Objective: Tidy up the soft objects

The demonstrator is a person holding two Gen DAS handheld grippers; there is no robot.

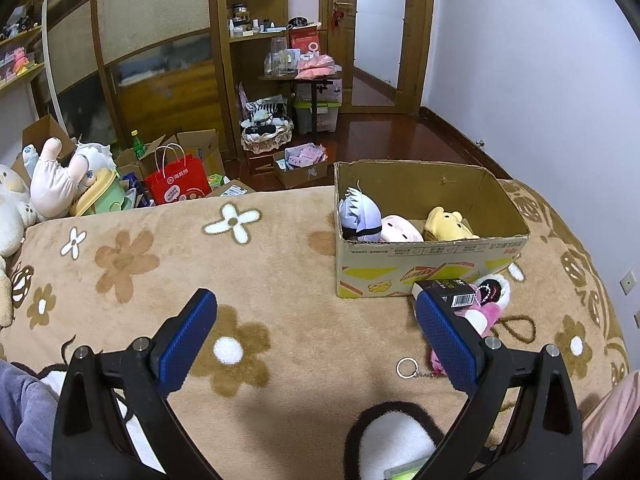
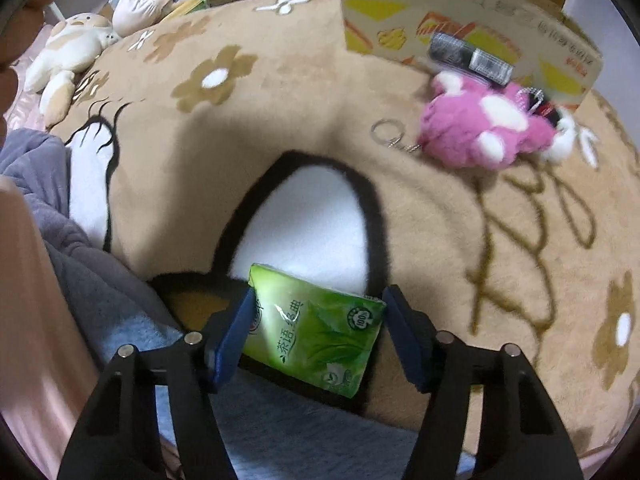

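Fingers of the right gripper (image 2: 316, 332) pinch a green tissue pack (image 2: 314, 334) at bottom center, probably headed for the cardboard box (image 1: 424, 258), while the left gripper (image 1: 316, 334) hangs wide apart, empty.

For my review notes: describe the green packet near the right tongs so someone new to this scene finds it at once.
Start at the tan flower-patterned blanket covering the bed, then find its large white patch outlined in black. At the near edge of that patch, between the blue pads of the right tongs, lies the tissue packet. It is the only flat, glossy green thing there, printed with leaves, unlike the fluffy pink plush further off.
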